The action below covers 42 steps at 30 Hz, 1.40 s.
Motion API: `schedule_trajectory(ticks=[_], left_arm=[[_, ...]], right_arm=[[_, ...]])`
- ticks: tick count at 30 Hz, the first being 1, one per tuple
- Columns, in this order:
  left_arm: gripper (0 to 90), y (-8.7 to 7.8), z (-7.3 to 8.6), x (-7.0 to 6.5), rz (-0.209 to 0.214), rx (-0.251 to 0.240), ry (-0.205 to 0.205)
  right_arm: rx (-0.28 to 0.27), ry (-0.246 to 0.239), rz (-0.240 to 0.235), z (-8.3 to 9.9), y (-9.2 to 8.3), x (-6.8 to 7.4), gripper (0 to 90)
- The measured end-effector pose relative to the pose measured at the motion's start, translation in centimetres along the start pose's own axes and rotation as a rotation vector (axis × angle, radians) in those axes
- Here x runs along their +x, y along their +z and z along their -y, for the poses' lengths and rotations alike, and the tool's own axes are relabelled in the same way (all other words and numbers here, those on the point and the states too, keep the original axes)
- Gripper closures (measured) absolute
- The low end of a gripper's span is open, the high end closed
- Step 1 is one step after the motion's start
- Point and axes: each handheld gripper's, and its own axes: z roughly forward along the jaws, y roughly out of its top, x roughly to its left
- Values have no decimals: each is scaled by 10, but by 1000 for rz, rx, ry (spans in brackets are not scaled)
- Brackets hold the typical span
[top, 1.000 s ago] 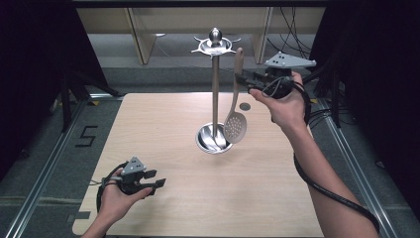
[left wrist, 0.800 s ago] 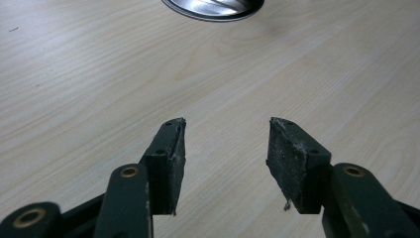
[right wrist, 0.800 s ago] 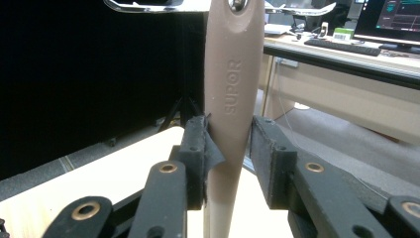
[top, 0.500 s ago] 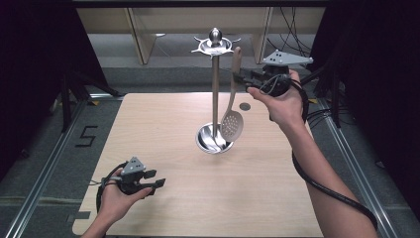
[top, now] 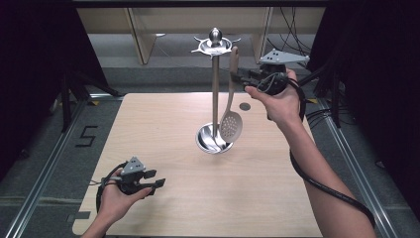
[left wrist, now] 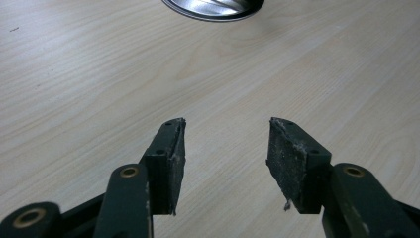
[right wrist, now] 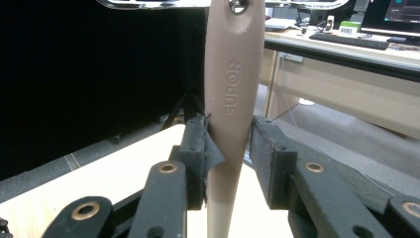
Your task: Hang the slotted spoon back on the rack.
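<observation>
From the high view the slotted spoon (top: 231,126) hangs by the rack (top: 214,89) over the bench (top: 163,129), left tongs (left wrist: 225,144) just sitting apart and empty, and right tongs (right wrist: 228,148) look clamped on its stiff, probably light, slick handle, so grip there.

I'm working in a lab or recording rig: my pale wooden tabletop (top: 257,198) sits between metal floor rails (top: 44,173), black curtains (top: 34,74) hang around it, and an office desk with keyboard (right wrist: 354,40) stands behind.
</observation>
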Motion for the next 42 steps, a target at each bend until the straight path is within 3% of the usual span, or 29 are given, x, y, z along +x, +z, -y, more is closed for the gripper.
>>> schedule_trajectory(ticks=[8, 15, 19, 25, 28, 29, 35, 41, 42], left_arm=[[481, 0, 0, 0, -3, -7, 1], [481, 0, 0, 0, 1, -5, 1], [481, 0, 1, 0, -3, -1, 7], [477, 1, 1, 0, -5, -1, 14], [474, 1, 1, -1, -7, 0, -4], [472, 1, 1, 0, -7, 1, 13], [456, 2, 1, -1, -8, -3, 9], [446, 1, 1, 0, -19, -14, 12], [446, 1, 1, 1, -21, -21, 14]], right_arm=[[10, -5, 2, 1, 4, 0, 691], [3, 21, -2, 5, 6, 2, 683], [3, 30, -3, 8, 3, 3, 596], [3, -5, 22, 17, -5, 7, 516], [-2, -11, 44, 25, -16, 8, 464], [-2, -13, 51, 28, -19, 8, 452], [17, -14, 63, 46, -35, 9, 428], [47, -14, 73, 74, -54, 10, 420], [68, 10, 75, 86, -60, 11, 416]])
